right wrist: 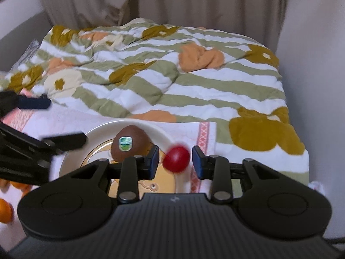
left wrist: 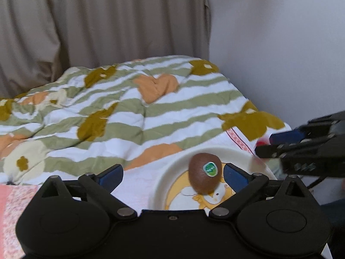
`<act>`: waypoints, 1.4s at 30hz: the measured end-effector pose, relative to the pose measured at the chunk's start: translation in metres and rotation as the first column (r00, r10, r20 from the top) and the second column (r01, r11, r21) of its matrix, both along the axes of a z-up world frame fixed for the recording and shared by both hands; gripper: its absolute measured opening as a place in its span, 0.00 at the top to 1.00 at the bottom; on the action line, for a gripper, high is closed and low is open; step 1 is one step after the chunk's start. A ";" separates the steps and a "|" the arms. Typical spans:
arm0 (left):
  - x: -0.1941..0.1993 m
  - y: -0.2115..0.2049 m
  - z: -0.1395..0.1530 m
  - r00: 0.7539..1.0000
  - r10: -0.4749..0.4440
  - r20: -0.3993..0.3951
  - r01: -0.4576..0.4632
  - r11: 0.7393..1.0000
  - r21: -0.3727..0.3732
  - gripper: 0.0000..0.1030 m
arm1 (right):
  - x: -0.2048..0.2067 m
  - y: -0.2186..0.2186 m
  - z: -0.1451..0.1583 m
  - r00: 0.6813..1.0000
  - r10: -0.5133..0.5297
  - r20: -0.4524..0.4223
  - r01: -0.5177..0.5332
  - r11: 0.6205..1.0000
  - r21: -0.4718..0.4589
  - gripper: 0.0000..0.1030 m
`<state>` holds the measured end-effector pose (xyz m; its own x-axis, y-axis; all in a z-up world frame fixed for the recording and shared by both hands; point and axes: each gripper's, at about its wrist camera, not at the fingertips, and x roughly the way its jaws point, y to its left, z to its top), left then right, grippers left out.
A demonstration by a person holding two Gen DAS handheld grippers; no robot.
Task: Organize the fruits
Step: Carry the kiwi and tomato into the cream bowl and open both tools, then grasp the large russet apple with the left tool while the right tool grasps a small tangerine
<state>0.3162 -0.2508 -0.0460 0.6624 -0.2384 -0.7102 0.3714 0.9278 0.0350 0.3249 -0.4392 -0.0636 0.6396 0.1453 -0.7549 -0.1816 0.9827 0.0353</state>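
A brown kiwi (left wrist: 202, 177) with a green sticker lies on a white plate (left wrist: 237, 153) with a yellow cartoon print. My left gripper (left wrist: 172, 169) stands wide open. The kiwi shows between its fingers, nearer the right pad, and neither pad presses on it. In the right wrist view the kiwi (right wrist: 129, 144) rests at the plate's (right wrist: 103, 129) far side. My right gripper (right wrist: 175, 151) is shut on a small red fruit (right wrist: 176, 157) over the plate's right edge. From the left wrist view, the right gripper (left wrist: 264, 144) comes in from the right with a bit of red at its tips.
The plate sits on a pink-and-white cloth (right wrist: 204, 133) spread over a striped green, white and orange blanket (right wrist: 172, 82). Oranges (right wrist: 4, 211) lie at the lower left. My left gripper (right wrist: 66, 122) reaches in from the left. A wall and curtain close the back and right.
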 end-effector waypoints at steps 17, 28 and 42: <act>-0.037 0.054 0.014 0.988 0.152 0.015 -0.152 0.988 -0.011 0.01 | -0.010 0.028 -0.014 0.997 0.073 -0.001 -0.073 0.997 0.005 0.32; -0.092 0.070 0.066 0.967 0.229 0.111 -0.222 0.972 -0.076 0.01 | -0.068 0.030 0.053 0.992 0.027 0.122 -0.028 1.000 0.009 0.00; -0.216 0.113 0.110 0.875 0.427 0.230 -0.417 0.904 -0.093 0.00 | -0.163 0.053 0.109 0.976 0.100 0.191 -0.105 0.994 0.016 0.00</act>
